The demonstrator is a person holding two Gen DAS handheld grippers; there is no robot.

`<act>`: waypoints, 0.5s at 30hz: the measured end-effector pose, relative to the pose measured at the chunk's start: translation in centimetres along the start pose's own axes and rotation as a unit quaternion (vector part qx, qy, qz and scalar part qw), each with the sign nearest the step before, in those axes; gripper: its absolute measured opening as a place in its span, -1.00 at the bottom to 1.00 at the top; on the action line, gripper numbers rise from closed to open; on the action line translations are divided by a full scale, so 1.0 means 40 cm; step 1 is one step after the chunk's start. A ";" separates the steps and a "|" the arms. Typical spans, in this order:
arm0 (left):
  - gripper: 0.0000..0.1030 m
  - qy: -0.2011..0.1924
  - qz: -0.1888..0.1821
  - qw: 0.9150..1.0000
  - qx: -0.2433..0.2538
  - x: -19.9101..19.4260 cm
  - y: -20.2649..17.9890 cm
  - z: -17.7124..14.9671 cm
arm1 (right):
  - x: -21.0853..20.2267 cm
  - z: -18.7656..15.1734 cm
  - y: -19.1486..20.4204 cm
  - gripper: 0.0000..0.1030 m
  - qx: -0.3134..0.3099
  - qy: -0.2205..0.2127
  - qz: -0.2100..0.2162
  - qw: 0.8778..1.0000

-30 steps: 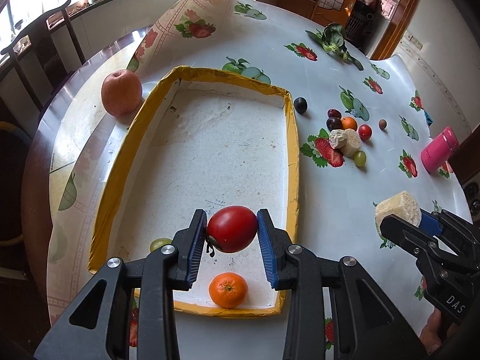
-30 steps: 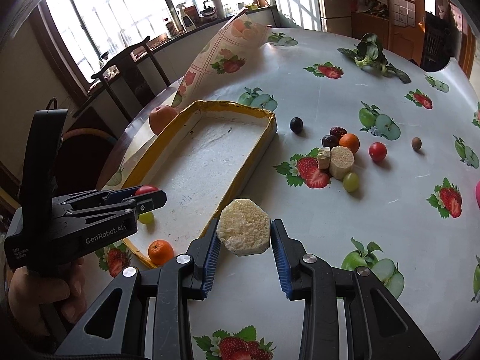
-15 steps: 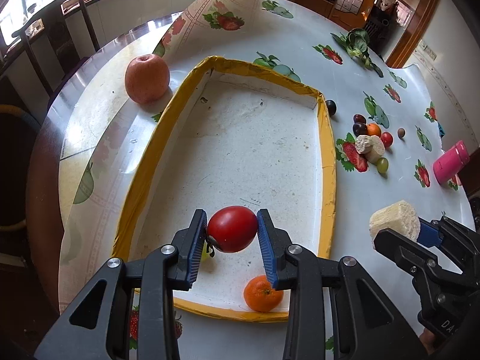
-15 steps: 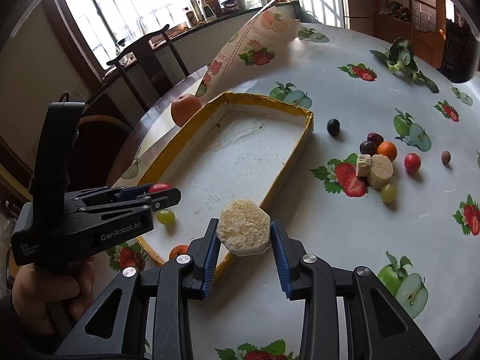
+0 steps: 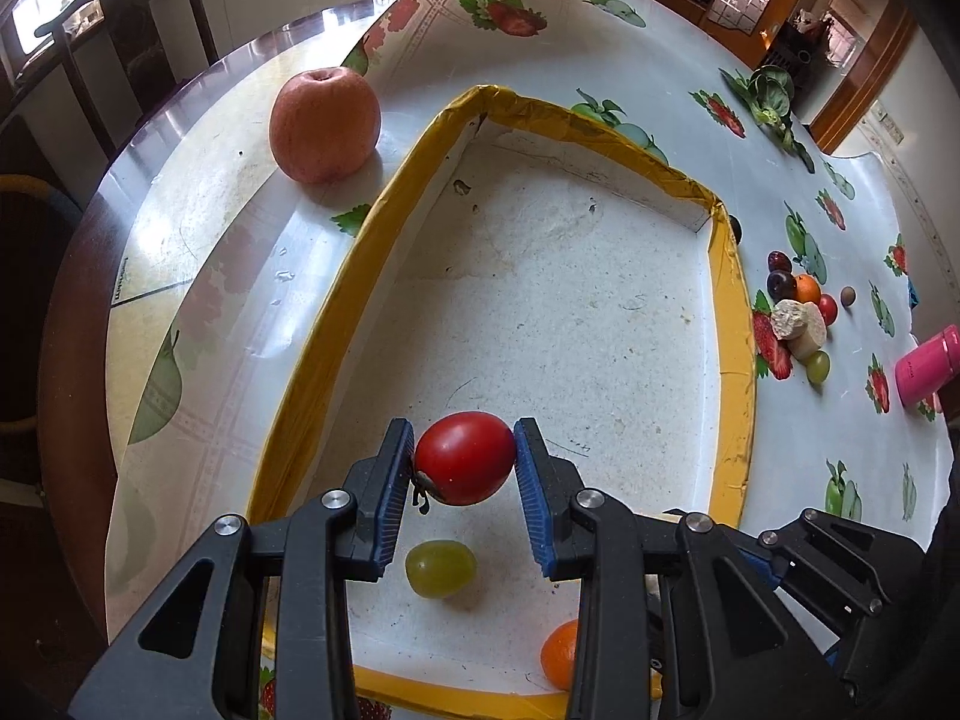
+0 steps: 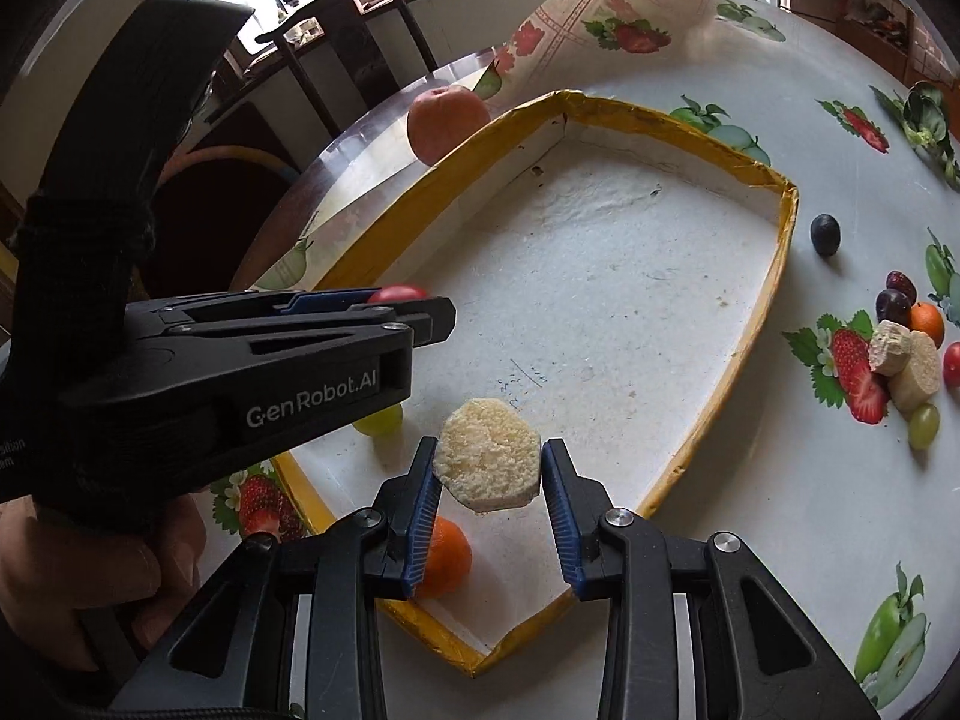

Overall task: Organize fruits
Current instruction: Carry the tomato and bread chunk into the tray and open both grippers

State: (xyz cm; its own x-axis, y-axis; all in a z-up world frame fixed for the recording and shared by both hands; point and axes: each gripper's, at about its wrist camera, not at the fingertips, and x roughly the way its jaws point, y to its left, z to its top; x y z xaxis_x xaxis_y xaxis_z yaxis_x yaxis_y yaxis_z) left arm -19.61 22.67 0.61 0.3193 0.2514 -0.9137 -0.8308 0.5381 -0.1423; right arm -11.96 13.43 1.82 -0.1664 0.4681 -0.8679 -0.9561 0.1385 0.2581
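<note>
My left gripper (image 5: 463,468) is shut on a red tomato (image 5: 465,465), held over the near end of the yellow-rimmed tray (image 5: 729,360). A green grape (image 5: 440,567) and a small orange (image 5: 559,657) lie on the tray floor just below it. In the right wrist view my right gripper (image 6: 487,471) is shut on a pale hexagonal fruit slice (image 6: 487,461), also above the tray (image 6: 774,276) at its near end, with the orange (image 6: 445,555) under its left finger. The left gripper (image 6: 414,306) shows from the side at left, a hand below it.
A large apple (image 5: 324,117) rests outside the tray's far left corner. Right of the tray sit a dark plum (image 6: 825,234), a cluster of small fruits and pale slices (image 6: 906,354), and a pink bottle (image 5: 927,363). Leafy greens (image 5: 771,93) lie far back. Chairs stand beyond the table's left edge.
Both grippers moved forward and down over the tray's near end with their loads. The right gripper came in from beside the tray's right rim to above its floor.
</note>
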 end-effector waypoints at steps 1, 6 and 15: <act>-0.38 0.003 -0.001 1.000 -0.001 0.007 0.002 -0.002 | 0.009 -0.001 0.001 -0.34 -0.002 0.004 0.000 1.000; -0.38 0.013 0.004 1.000 0.002 0.029 0.005 -0.013 | 0.044 -0.007 -0.001 -0.34 -0.010 0.021 -0.004 1.000; -0.26 0.027 0.017 0.999 0.005 0.040 0.000 -0.016 | 0.058 -0.013 0.000 -0.24 -0.018 0.034 -0.004 0.999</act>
State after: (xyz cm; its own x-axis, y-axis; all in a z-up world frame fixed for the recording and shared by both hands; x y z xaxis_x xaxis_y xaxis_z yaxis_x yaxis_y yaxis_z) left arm -19.38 22.55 -1.10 0.2656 0.2259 -0.9372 -0.8364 0.5374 -0.1075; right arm -12.45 14.06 -0.41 -0.1743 0.4068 -0.8967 -0.9653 0.1091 0.2372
